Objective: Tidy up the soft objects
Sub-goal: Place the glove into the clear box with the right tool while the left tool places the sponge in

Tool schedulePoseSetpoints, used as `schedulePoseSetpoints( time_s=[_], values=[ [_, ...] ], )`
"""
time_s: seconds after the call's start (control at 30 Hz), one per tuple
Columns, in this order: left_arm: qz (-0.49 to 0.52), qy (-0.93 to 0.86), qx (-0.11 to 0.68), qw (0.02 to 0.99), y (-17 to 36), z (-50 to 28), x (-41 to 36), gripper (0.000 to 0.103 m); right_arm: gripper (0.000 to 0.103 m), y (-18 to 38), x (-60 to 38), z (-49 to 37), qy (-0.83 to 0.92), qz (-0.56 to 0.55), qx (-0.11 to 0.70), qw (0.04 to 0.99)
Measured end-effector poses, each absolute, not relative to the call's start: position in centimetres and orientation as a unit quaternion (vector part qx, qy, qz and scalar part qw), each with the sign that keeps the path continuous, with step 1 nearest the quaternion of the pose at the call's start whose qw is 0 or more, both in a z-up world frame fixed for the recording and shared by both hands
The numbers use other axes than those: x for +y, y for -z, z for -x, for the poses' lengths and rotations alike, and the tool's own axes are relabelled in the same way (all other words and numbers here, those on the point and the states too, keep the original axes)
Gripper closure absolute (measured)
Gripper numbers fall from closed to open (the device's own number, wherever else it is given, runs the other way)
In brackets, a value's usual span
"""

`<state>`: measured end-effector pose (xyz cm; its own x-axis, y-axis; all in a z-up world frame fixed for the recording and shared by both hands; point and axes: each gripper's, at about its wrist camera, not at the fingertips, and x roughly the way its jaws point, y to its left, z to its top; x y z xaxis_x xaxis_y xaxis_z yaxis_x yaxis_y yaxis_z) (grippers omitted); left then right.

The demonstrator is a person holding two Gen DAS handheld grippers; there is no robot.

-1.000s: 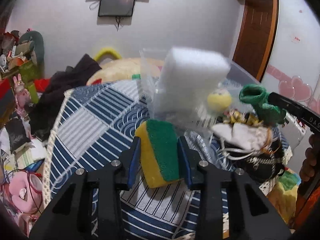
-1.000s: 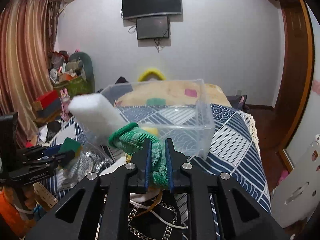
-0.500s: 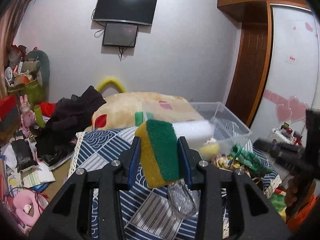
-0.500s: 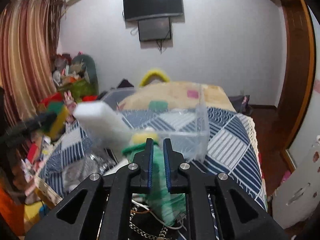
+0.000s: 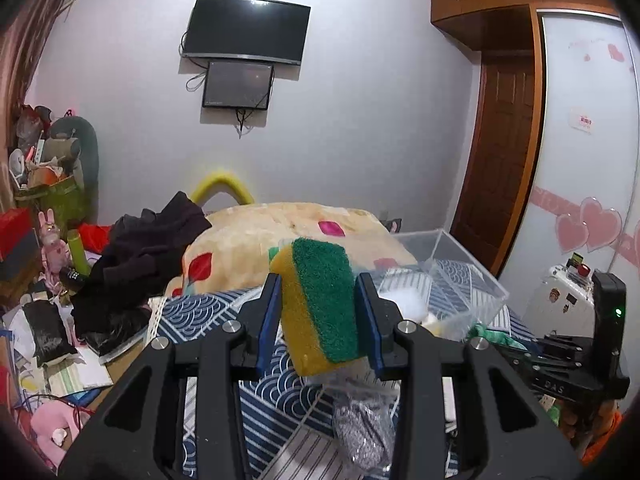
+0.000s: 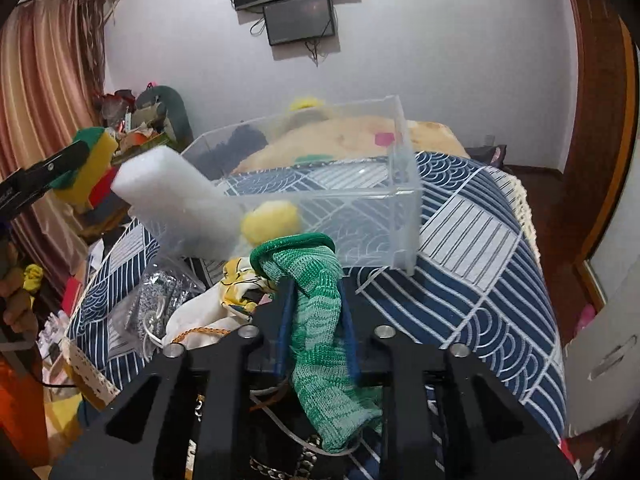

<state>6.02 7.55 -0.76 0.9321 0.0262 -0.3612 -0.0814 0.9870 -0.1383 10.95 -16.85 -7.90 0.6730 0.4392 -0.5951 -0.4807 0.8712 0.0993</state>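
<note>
My left gripper [image 5: 318, 312] is shut on a yellow sponge with a green scouring pad [image 5: 320, 304] and holds it up above the bed; it also shows at the left of the right wrist view [image 6: 86, 168]. My right gripper [image 6: 314, 304] is shut on a green knitted glove [image 6: 320, 320], just in front of the clear plastic box [image 6: 404, 184]. A white foam block [image 6: 176, 204] leans in the box's near left corner, with a yellow pompom [image 6: 272, 220] beside it. The box shows in the left wrist view [image 5: 468, 284].
The box stands on a blue and white patterned quilt [image 6: 480, 248]. A bag of silver scourers [image 6: 160, 304], a white cloth pouch [image 6: 204, 316] and a chain lie near the glove. A beige blanket [image 5: 296, 232], dark clothes [image 5: 148, 256] and floor clutter lie beyond.
My left gripper has lifted and drawn back with the sponge, now looking over the bed. My right gripper has tipped downward with the green glove, which now hangs between its fingers.
</note>
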Motion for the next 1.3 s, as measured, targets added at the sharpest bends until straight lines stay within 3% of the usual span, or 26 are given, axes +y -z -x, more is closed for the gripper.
schedulePoseSetpoints(
  time_s=[0.3,0.53,1.03,1.13,1.2,1.3],
  values=[
    [0.07,-0.025,0.172,0.982,-0.8,-8.9,7.9,0.066,0.087,2.5,-17.4,-9.7,-0.255,0.025,0.235,0.938],
    [0.062,-0.018,0.207,0.976,0.2,-12.8,7.4,0.066,0.087,0.3,-16.2,-12.1,-0.245,0.029,0.201,0.948],
    [0.092,0.015,0.28,0.956,3.2,-17.5,7.7,0.064,0.087,3.7,-11.5,-18.1,-0.232,0.08,0.272,0.93],
    [0.093,0.018,0.282,0.955,3.1,-17.5,7.6,0.059,0.087,4.3,-11.0,-18.1,-0.225,0.095,0.279,0.929],
    [0.092,0.018,0.28,0.955,2.9,-17.4,7.6,0.048,0.085,4.3,-10.9,-17.9,-0.225,0.1,0.28,0.928],
    [0.091,0.017,0.271,0.958,2.4,-16.9,7.5,0.042,0.075,3.8,-11.2,-17.3,-0.229,0.098,0.277,0.928]
  ],
)
